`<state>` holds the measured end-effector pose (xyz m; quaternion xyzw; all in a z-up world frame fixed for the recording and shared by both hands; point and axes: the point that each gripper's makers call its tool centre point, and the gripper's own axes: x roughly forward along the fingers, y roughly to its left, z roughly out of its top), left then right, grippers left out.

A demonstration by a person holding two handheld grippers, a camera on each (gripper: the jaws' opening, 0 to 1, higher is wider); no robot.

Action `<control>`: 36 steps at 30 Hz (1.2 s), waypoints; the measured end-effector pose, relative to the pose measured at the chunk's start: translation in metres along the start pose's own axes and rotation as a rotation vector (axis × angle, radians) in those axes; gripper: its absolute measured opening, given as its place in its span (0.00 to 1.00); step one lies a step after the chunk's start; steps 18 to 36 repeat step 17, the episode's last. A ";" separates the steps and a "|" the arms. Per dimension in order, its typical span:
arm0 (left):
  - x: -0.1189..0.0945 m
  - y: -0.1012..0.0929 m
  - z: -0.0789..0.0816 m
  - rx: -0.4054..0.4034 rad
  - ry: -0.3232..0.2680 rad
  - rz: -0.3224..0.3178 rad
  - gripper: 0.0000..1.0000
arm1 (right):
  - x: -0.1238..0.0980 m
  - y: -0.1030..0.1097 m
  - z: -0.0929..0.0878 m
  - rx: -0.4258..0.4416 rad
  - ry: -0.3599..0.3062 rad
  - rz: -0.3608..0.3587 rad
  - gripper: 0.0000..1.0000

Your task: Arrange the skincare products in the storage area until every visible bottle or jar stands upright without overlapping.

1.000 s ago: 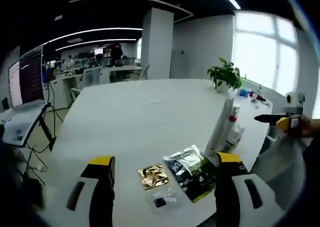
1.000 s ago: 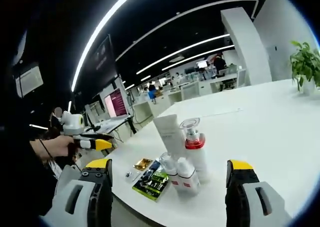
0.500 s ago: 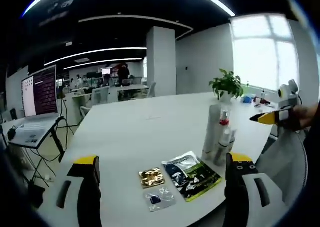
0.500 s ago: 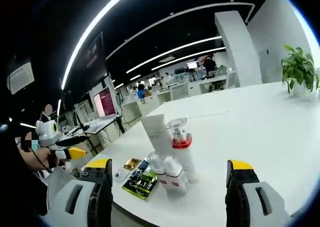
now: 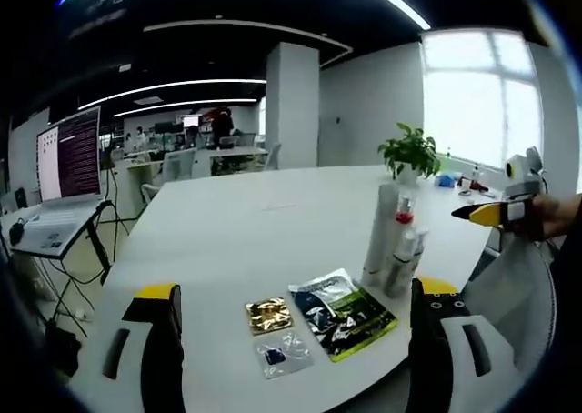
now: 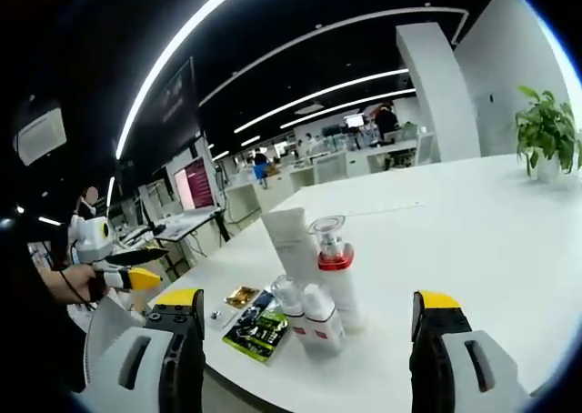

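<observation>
A cluster of skincare products stands upright near the edge of the white table (image 5: 255, 231): a tall white tube (image 6: 293, 246), a pump bottle with a red collar (image 6: 335, 275) and two small white bottles (image 6: 309, 315). In the left gripper view the same tube (image 5: 380, 231) and bottles (image 5: 400, 254) stand at the right. Flat sachets lie beside them: a dark green one (image 5: 341, 311), a gold one (image 5: 268, 315) and a clear one (image 5: 280, 353). My left gripper (image 5: 296, 363) is open, well short of the sachets. My right gripper (image 6: 305, 363) is open, facing the bottles.
A potted plant (image 5: 411, 149) stands at the table's far side. A laptop (image 5: 55, 181) sits on a stand at the left. The other gripper (image 5: 505, 204) shows at the right, held by a hand. Office desks and chairs fill the background.
Both views have shifted slightly with the hands; the left view pulled back and rose over the last second. The products and sachets have not moved.
</observation>
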<state>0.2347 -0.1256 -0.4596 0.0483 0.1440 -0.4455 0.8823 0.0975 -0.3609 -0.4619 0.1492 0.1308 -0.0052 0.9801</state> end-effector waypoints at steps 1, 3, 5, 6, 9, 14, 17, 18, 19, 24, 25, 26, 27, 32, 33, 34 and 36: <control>0.000 0.001 0.000 -0.005 -0.001 0.001 0.99 | 0.000 -0.001 0.000 0.001 0.001 0.000 0.99; -0.001 0.000 -0.001 -0.014 -0.002 0.000 0.99 | 0.000 0.000 0.000 0.002 0.001 -0.002 0.99; -0.001 -0.001 -0.001 -0.023 -0.004 -0.002 0.99 | 0.000 0.000 0.000 -0.002 0.002 -0.004 0.99; -0.001 -0.001 -0.001 -0.026 -0.003 0.003 0.99 | 0.000 0.000 0.000 -0.003 0.002 -0.006 0.99; -0.001 -0.003 -0.002 -0.018 0.004 -0.007 0.99 | 0.000 -0.002 0.001 -0.002 -0.001 -0.011 0.99; 0.000 -0.007 -0.005 -0.006 0.020 -0.029 0.99 | 0.000 -0.003 0.001 -0.002 0.000 -0.017 0.99; 0.000 -0.008 -0.007 -0.013 0.027 -0.036 0.99 | -0.001 -0.002 0.001 -0.008 0.005 -0.019 0.99; 0.000 -0.008 -0.007 -0.013 0.027 -0.036 0.99 | -0.001 -0.002 0.001 -0.008 0.005 -0.019 0.99; 0.000 -0.008 -0.007 -0.013 0.027 -0.036 0.99 | -0.001 -0.002 0.001 -0.008 0.005 -0.019 0.99; 0.000 -0.008 -0.007 -0.013 0.027 -0.036 0.99 | -0.001 -0.002 0.001 -0.008 0.005 -0.019 0.99; 0.000 -0.008 -0.007 -0.013 0.027 -0.036 0.99 | -0.001 -0.002 0.001 -0.008 0.005 -0.019 0.99; 0.000 -0.008 -0.007 -0.013 0.027 -0.036 0.99 | -0.001 -0.002 0.001 -0.008 0.005 -0.019 0.99; 0.000 -0.008 -0.007 -0.013 0.027 -0.036 0.99 | -0.001 -0.002 0.001 -0.008 0.005 -0.019 0.99; 0.000 -0.008 -0.007 -0.013 0.027 -0.036 0.99 | -0.001 -0.002 0.001 -0.008 0.005 -0.019 0.99; 0.000 -0.008 -0.007 -0.013 0.027 -0.036 0.99 | -0.001 -0.002 0.001 -0.008 0.005 -0.019 0.99; 0.000 -0.008 -0.007 -0.013 0.027 -0.036 0.99 | -0.001 -0.002 0.001 -0.008 0.005 -0.019 0.99; 0.000 -0.008 -0.007 -0.013 0.027 -0.036 0.99 | -0.001 -0.002 0.001 -0.008 0.005 -0.019 0.99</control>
